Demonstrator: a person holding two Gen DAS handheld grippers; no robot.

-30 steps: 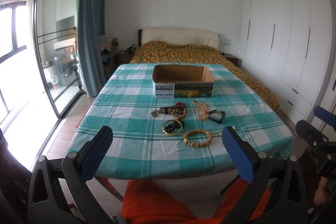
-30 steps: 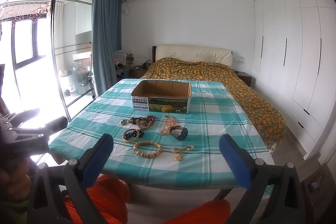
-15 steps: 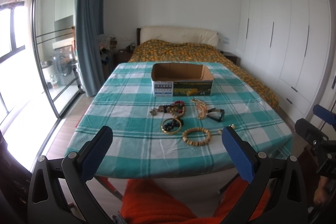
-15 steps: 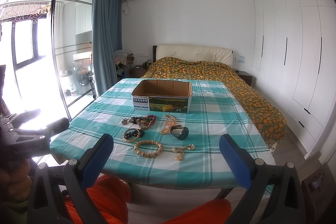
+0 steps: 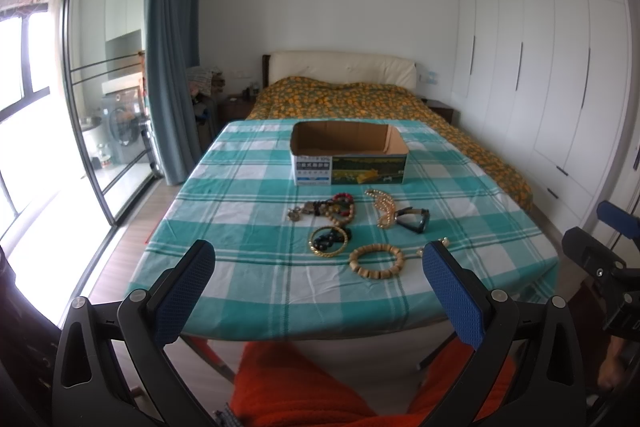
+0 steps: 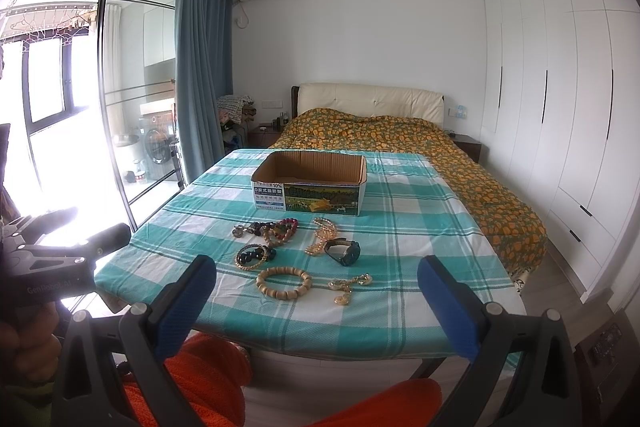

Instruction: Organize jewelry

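Jewelry lies on a green checked tablecloth [image 5: 248, 267]: a wooden bead bracelet [image 5: 377, 261] [image 6: 284, 281], a gold bangle with black beads [image 5: 329, 239] [image 6: 252, 255], a dark watch [image 5: 412, 218] [image 6: 343, 251], a gold chain necklace [image 5: 382, 207] [image 6: 322, 235], mixed bead bracelets [image 5: 334, 209] [image 6: 280, 229] and a small gold chain [image 6: 347, 287]. An open cardboard box [image 5: 349, 153] [image 6: 310, 187] stands behind them. My left gripper [image 5: 318, 267] and right gripper [image 6: 316, 283] are open and empty, short of the table's near edge.
A bed with an orange patterned cover [image 5: 360, 99] lies behind the table. White wardrobes [image 5: 540, 67] line the right wall. A glass sliding door [image 5: 80, 107] and blue curtain [image 5: 168, 47] are on the left. My orange-clad legs [image 5: 300, 387] are below.
Both views have shifted slightly; the table and jewelry sit a touch higher and nearer in the frames. Both grippers stay open. Nothing on the table has moved.
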